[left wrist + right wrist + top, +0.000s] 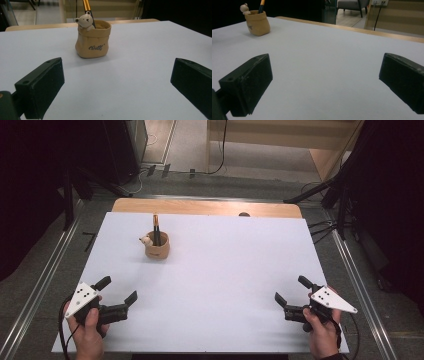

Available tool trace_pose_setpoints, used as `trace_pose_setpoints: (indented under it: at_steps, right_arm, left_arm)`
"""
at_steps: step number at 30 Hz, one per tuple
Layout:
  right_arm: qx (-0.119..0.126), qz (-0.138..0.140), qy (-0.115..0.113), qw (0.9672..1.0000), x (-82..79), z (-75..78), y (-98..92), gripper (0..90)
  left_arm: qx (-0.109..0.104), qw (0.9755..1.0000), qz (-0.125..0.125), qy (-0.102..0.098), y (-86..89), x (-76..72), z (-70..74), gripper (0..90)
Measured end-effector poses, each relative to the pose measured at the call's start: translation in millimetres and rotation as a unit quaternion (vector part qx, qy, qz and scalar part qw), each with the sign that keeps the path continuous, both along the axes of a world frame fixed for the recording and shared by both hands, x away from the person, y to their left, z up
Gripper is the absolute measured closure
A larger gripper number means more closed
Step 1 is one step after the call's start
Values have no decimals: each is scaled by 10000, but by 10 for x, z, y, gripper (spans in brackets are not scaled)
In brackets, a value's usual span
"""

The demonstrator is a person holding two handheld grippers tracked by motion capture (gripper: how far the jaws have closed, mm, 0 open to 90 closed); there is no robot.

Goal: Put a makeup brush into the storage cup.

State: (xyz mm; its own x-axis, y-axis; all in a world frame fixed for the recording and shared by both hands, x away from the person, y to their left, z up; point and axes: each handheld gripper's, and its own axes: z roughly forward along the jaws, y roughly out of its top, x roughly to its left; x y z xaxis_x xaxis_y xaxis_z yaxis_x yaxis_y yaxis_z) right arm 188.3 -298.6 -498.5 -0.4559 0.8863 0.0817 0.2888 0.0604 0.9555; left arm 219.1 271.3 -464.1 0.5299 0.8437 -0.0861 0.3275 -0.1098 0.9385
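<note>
Nearest you, your left gripper [118, 295] and right gripper [289, 292] rest low at the table's [225, 270] front corners, jaws spread wide and empty, a ready stance that leaves either free to reach in. Farther back, left of centre, stands the tan pen holder [158, 245], upright, with a pen [156, 227] leaning inside; your left gripper faces it squarely, so it seems the likelier one to reach.
</note>
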Motion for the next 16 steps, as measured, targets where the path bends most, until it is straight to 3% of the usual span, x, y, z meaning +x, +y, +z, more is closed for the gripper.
trace_pose_setpoints:
  at_steps: [12, 16]
  right_arm:
    - [-15, -12, -6, 10000, 3, -6, -8, 0]
    - [-27, -24, -4, 10000, 0, -7, -12, 0]
  left_arm:
    - [43, 10000, 1, 11, 75, -42, -2, 0]
    - [-51, 10000, 2, 24, 85, -28, 5, 0]
